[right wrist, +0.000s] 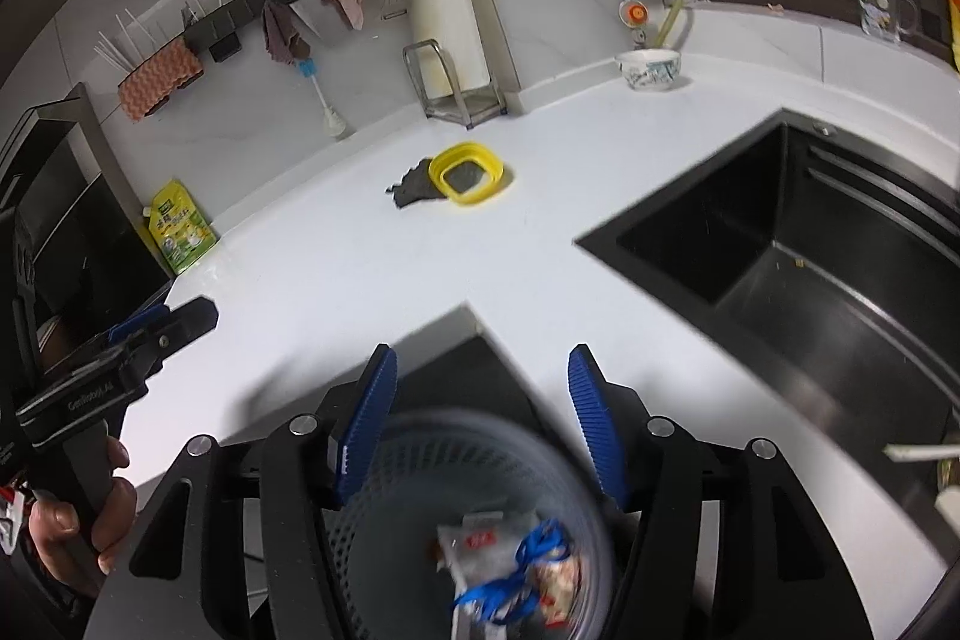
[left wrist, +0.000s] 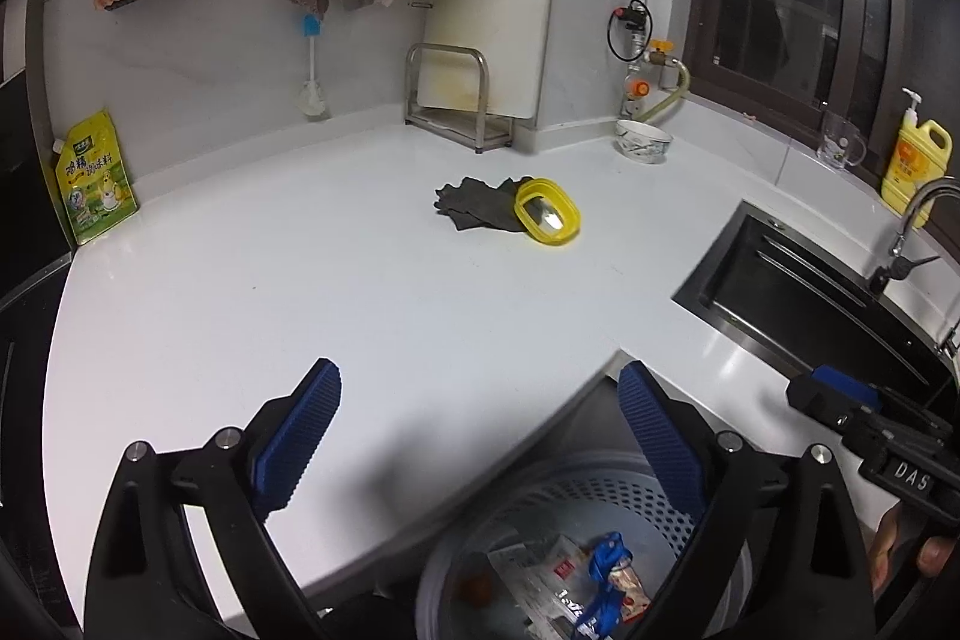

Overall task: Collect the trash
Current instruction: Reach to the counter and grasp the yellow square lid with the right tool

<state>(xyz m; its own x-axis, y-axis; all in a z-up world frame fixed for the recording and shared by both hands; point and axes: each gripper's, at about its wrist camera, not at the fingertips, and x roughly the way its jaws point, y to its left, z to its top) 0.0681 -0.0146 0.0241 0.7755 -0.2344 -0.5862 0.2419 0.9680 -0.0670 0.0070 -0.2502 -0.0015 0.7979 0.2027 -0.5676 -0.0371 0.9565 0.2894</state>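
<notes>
Left wrist view: we see left gripper (left wrist: 480, 436) spread wide, holding nothing.
Right gripper (right wrist: 480, 418): likewise released (over the basket (right wrist: 420, 472)).
Basket: wrappers (right wrist: 510, 562) inside.

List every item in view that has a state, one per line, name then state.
left gripper: jaws open, holding nothing
right gripper: jaws open, holding nothing
trash basket: below the counter edge, wrappers inside
yellow container: lidless, resting partly on the dark cloth
dark cloth: crumpled flat on the counter
bowl: upright by the wall
sink: no water visible
seasoning pouch: upright against the wall
</notes>
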